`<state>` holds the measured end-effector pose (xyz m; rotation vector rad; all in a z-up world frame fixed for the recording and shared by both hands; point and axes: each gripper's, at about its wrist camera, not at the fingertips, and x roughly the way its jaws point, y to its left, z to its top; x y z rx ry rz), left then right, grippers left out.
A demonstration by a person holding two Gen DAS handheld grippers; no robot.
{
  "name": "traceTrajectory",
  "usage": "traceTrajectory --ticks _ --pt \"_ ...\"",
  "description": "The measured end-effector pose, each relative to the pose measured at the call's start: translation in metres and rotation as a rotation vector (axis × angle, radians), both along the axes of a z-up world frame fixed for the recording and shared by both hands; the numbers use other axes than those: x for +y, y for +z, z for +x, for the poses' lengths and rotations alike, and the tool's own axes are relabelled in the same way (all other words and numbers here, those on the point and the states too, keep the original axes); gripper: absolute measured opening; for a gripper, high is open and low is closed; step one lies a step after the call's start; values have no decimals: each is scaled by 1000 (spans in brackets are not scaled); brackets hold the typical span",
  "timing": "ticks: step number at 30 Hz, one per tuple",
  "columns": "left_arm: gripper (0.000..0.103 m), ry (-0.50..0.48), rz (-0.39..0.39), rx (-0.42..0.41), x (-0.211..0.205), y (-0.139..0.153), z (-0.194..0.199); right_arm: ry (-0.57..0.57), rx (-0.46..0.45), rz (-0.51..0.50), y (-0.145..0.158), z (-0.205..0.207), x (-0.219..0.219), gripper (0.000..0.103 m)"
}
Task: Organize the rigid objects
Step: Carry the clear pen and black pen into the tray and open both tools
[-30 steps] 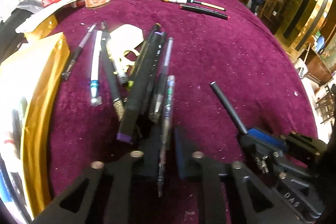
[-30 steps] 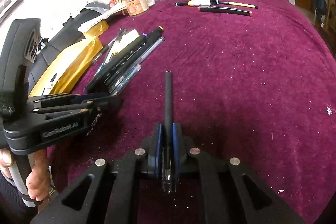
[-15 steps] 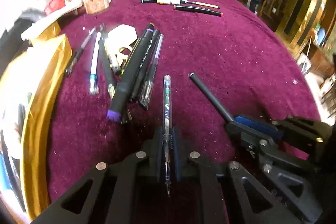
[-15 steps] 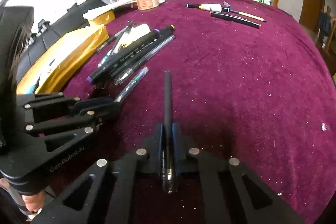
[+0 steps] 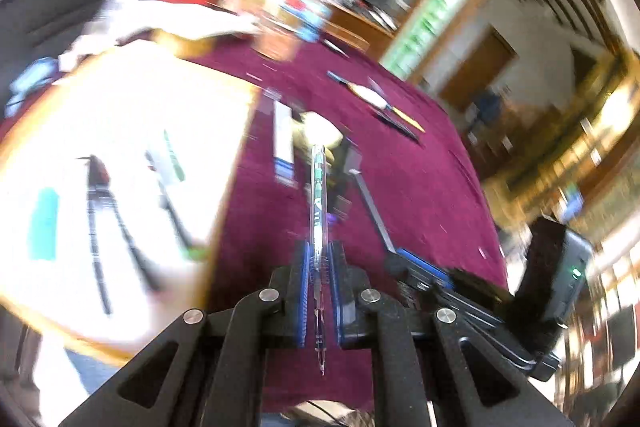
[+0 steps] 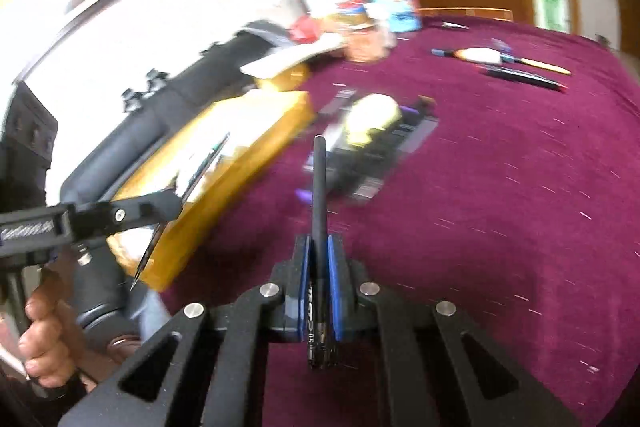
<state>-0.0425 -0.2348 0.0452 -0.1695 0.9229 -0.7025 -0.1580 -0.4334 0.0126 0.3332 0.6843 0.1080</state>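
Observation:
My left gripper (image 5: pixel 320 255) is shut on a clear pen with green print (image 5: pixel 318 195), lifted off the table and pointing forward, just right of the gold-rimmed white box (image 5: pixel 120 131). My right gripper (image 6: pixel 318 247) is shut on a black pen (image 6: pixel 319 179), also raised above the maroon cloth. In the left wrist view the right gripper (image 5: pixel 404 259) sits to the right with its black pen (image 5: pixel 372 203). The left gripper (image 6: pixel 168 203) shows at the left in the right wrist view, over the box (image 6: pixel 240 143). A blurred pile of pens (image 6: pixel 376 151) lies ahead on the cloth.
The box holds a few pens (image 5: pixel 100 219). Far across the maroon table (image 6: pixel 500 207) lie more pens and a brush (image 6: pixel 516 63). Jars and packets (image 6: pixel 376 23) crowd the back left. A hand (image 6: pixel 44 339) grips the left handle. Both views are motion-blurred.
Both grippers rose off the cloth with their pens. The left gripper swung left toward the gold-rimmed box and rolled; the right one shifted slightly toward the pile.

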Motion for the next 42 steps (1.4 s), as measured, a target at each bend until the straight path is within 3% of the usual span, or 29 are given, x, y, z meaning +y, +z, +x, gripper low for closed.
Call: traceTrajectory --ticks 7,14,19,23,28,33,42 --pt "8 214 -38 29 87 -4 35 167 -3 65 18 53 58 9" --pt "8 321 -38 86 123 -23 57 254 62 -4 17 131 101 9" --pt "8 344 -11 115 121 -32 81 238 93 -19 8 190 101 9" --pt "8 347 25 128 122 -34 105 195 104 -22 -4 209 90 9" --pt "8 350 111 142 112 -38 136 188 118 11 -15 220 84 9" --pt "8 337 185 164 98 -43 158 161 88 -134 -15 220 102 9" --pt "9 335 302 199 84 -51 176 169 104 -205 -19 216 112 9"
